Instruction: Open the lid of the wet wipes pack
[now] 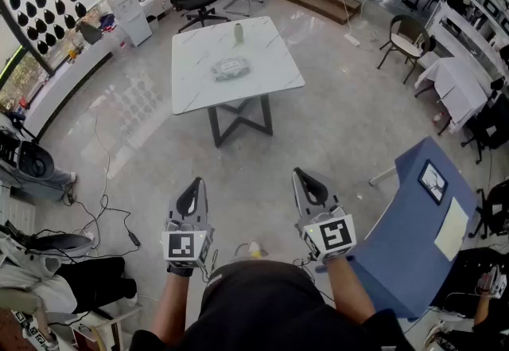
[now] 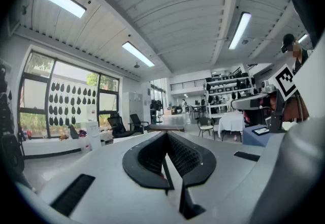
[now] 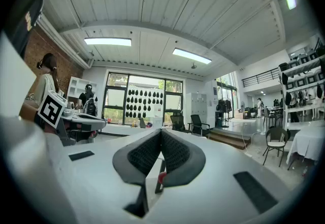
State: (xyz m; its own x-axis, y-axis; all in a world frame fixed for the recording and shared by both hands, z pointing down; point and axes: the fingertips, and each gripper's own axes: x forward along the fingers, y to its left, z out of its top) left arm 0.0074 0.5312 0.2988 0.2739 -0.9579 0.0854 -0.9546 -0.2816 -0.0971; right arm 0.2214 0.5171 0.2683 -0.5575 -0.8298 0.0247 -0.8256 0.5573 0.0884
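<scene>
likely soft and light, the wet wipes pack (image 1: 231, 68) on the table (image 1: 270, 63) wants a lid-edge hold; left gripper (image 1: 193, 190) and right gripper (image 1: 305, 182) fingers (image 2: 185, 156) sit closed, empty.

Well ahead of both tools, the wet wipes pack (image 1: 231, 68) on the worktop (image 1: 262, 47) is too small to tell how its lid stands. The pale upright thing (image 1: 238, 33) beyond it is too small to name. Between the left tool (image 1: 191, 189) and the right tool (image 1: 306, 182), a small yellowish thing (image 1: 254, 249) on the floor cannot be made out. In the left gripper view the worktop shows edge-on past the tool's tips, its top hidden.
</scene>
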